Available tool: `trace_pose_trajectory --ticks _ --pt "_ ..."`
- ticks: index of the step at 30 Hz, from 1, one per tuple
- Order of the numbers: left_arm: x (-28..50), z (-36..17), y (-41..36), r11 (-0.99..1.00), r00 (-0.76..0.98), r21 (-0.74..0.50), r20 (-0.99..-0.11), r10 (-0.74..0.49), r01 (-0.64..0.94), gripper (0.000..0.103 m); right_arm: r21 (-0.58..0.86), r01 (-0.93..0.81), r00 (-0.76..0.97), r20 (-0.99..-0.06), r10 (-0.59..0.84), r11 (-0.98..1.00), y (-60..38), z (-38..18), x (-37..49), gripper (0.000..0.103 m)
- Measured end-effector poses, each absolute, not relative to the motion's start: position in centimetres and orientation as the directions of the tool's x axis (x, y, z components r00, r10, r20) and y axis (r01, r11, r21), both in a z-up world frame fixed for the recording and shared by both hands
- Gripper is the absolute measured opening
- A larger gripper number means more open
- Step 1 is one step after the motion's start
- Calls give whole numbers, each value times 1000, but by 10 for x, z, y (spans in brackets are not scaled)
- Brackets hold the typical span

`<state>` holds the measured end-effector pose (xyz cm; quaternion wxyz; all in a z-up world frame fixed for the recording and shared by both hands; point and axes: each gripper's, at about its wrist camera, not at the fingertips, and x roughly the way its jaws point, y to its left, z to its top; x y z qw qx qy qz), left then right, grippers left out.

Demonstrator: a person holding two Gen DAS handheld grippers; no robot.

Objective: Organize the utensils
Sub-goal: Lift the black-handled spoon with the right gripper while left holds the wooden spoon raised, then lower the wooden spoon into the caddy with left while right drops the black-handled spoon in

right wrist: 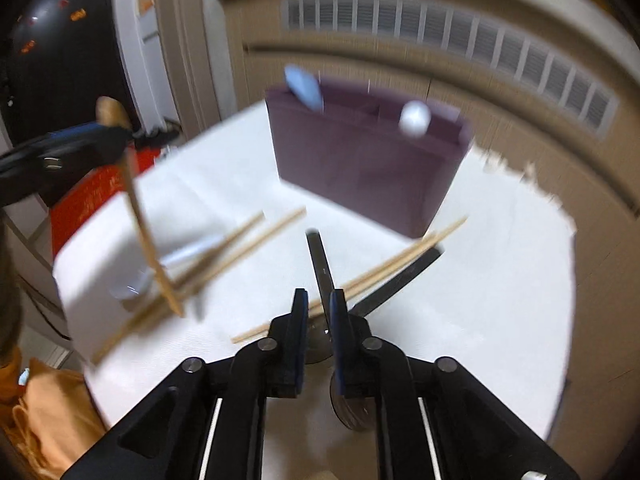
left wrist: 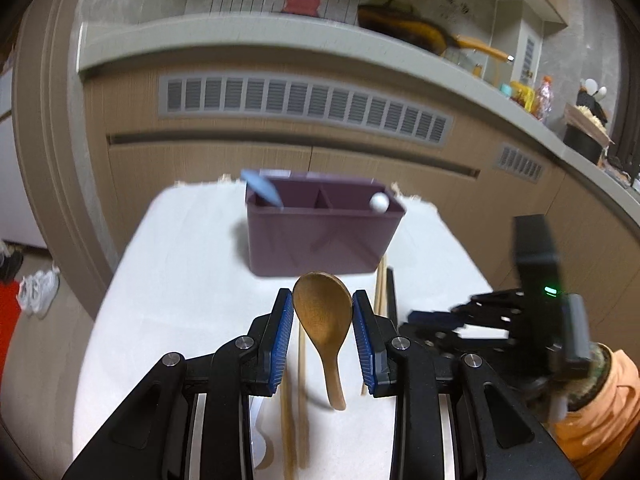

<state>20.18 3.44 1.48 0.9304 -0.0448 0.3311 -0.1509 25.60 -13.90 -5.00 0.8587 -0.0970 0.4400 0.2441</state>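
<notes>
Left gripper (left wrist: pixel 322 308) with blue-padded fingers (left wrist: pixel 280 340) closed on the bowl of a wooden spoon (left wrist: pixel 323 320), bowl uppermost, handle hanging down clear of the white table (left wrist: pixel 180 280). Beyond it stands a purple two-compartment organizer (left wrist: pixel 320 236): a light-blue utensil (left wrist: pixel 262 187) leans out of the left compartment, a white rounded end (left wrist: pixel 378 202) shows at the right. Wooden chopsticks (left wrist: pixel 301 400) lie on the table beneath the fingers; another pair (left wrist: pixel 380 288) lies beside the organizer. Right gripper (left wrist: pixel 416 316), blurred, enters at right, borne by an orange sleeve (left wrist: pixel 600 408).
</notes>
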Motion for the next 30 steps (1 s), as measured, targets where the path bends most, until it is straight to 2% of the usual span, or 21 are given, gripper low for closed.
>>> trace_pose_trajectory --ticks 4,9,10,11,15,24,30 --pt "210 -1 38 948 713 -205 -624 -319 244 31 40 -531 462 -824 328 846 -123 -70 282 28" --pt "211 -6 46 944 710 -221 -623 -329 243 31 25 -564 432 -843 320 825 -111 -87 303 29" --pt "212 -7 48 945 710 -225 -624 -328 239 31 25 -566 426 -847 319 824 -111 -87 305 25" --pt "213 -8 49 944 709 -228 -624 -329 237 31 19 -564 426 -850 311 826 -111 -87 305 12" --pt "214 -10 50 944 709 -233 -623 -330 234 31 35 -547 445 -834 326 837 -117 -78 294 11" --pt "204 3 41 946 729 -208 -603 -323 247 31 150 -467 594 -677 435 871 -162 -10 245 11" --pt "204 50 30 947 796 -163 -513 -320 276 31 170 -464 693 -541 476 869 -173 60 231 11"
